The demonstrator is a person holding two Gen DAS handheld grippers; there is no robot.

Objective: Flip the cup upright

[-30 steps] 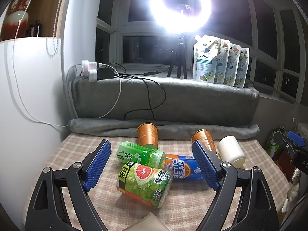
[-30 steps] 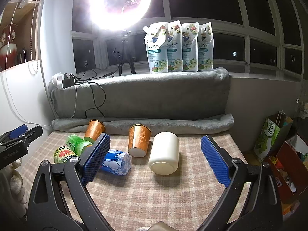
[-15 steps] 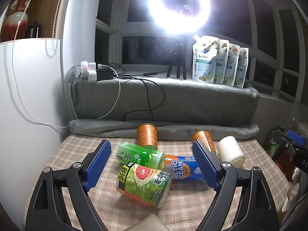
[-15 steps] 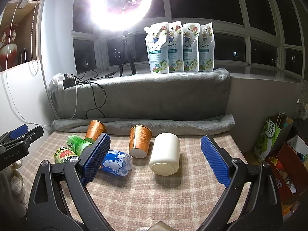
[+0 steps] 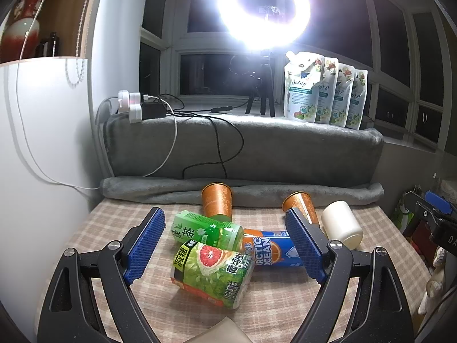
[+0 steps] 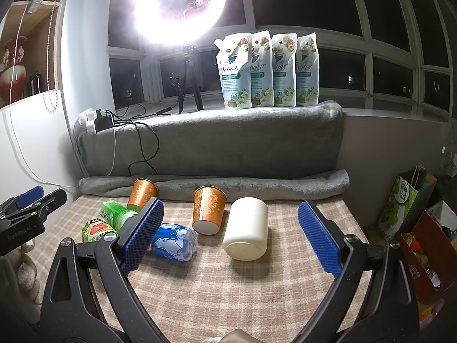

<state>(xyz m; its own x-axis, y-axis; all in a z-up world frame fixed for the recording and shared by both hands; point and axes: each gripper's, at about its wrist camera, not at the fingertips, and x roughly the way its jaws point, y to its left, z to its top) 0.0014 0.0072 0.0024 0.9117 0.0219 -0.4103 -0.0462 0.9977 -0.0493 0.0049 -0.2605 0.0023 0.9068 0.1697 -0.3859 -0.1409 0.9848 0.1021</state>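
A cream cup lies on its side on the checked tablecloth, base toward me; it also shows at the right in the left wrist view. Two orange patterned paper cups lie tipped near the grey blanket roll; in the left wrist view they are at centre and right. My right gripper is open and empty, with the cream cup between and beyond its fingers. My left gripper is open and empty over the cans.
A green tea can, a grapefruit can and a blue Arctic Ocean bottle lie together on the left. A grey blanket backs the table. Bags and boxes stand beyond the right edge. Cables hang at the back left.
Both grippers have edged very slightly; nothing on the table has moved, and both grippers stay open.
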